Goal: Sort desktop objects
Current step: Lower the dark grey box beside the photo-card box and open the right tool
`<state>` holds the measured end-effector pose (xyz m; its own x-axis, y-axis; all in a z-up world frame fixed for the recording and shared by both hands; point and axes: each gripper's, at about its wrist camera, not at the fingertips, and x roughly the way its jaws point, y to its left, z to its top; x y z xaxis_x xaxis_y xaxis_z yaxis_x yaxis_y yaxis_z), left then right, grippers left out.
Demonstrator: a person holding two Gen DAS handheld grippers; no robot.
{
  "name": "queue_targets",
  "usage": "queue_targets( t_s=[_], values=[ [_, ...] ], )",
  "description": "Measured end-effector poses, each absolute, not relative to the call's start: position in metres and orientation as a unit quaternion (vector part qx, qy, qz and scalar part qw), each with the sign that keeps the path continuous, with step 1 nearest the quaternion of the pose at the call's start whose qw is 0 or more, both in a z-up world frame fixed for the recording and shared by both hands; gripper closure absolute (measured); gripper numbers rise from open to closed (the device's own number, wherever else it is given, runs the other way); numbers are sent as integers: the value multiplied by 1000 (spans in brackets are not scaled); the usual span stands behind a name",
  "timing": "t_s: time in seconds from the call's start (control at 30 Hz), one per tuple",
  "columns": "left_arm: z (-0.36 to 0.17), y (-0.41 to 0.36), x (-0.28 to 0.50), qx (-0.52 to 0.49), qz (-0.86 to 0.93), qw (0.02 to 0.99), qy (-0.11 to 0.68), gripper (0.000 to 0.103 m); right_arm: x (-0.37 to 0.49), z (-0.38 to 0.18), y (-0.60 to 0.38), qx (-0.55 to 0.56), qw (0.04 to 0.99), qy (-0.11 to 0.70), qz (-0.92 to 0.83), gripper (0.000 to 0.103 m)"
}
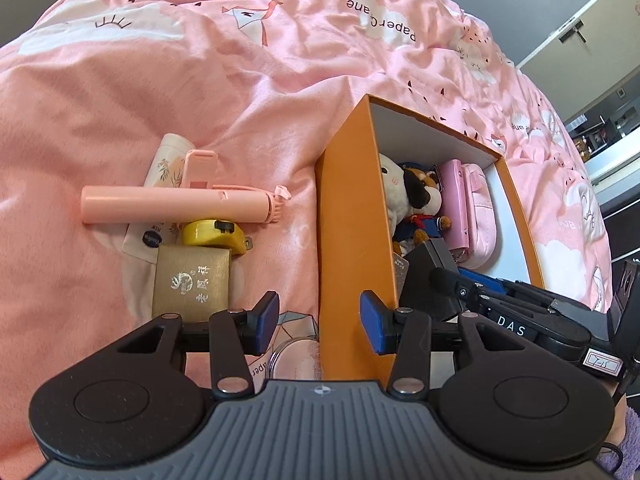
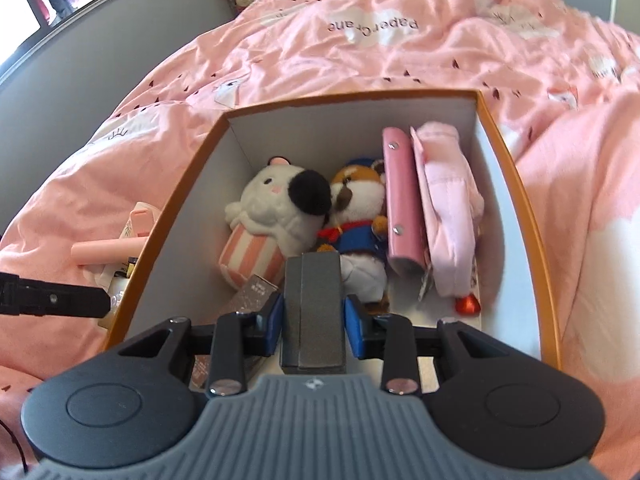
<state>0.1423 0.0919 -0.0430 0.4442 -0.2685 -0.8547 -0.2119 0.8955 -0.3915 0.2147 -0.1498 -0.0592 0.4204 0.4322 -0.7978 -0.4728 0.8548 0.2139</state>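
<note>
An orange box [image 1: 348, 216] with a white inside stands on the pink bedspread; it also shows in the right wrist view [image 2: 192, 184]. In it lie a white plush [image 2: 272, 208], a dog plush [image 2: 360, 216], a pink case [image 2: 402, 196] and a pink pouch [image 2: 448, 208]. My right gripper [image 2: 313, 322] is shut on a dark grey box [image 2: 314, 312] and holds it over the orange box's near end. My left gripper [image 1: 319, 322] is open and empty, its fingers astride the orange box's left wall.
Left of the box lie a pink selfie stick [image 1: 176, 204], a yellow tape measure [image 1: 214, 234], a gold box [image 1: 192, 280], a cream pouch [image 1: 168, 160] and a clear round lid [image 1: 296, 356]. A silver packet [image 2: 252, 292] and a red item [image 2: 466, 304] lie inside the orange box.
</note>
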Motion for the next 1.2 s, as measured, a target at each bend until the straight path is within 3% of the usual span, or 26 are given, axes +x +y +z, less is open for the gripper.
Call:
queue_targets(
  t_s=[0.17,0.57,0.97,1.03,1.2],
  values=[
    [-46,97,136,-237,-10,818,524,51,207,-58,-138,-74,834,452,308,68],
    [-50,93,134,-244,-21,815,526,51,200,-65,-137,16,821,495,284,68],
    [-55,92,133,-250,-24,811,528,51,196,-61,-127,22,803,504,316,65],
    [-57,94,132,-252,-24,809,530,51,195,-60,-129,13,800,504,327,55],
    [-60,99,130,-258,-18,808,529,51,188,-55,-129,-54,771,504,386,47]
  ],
)
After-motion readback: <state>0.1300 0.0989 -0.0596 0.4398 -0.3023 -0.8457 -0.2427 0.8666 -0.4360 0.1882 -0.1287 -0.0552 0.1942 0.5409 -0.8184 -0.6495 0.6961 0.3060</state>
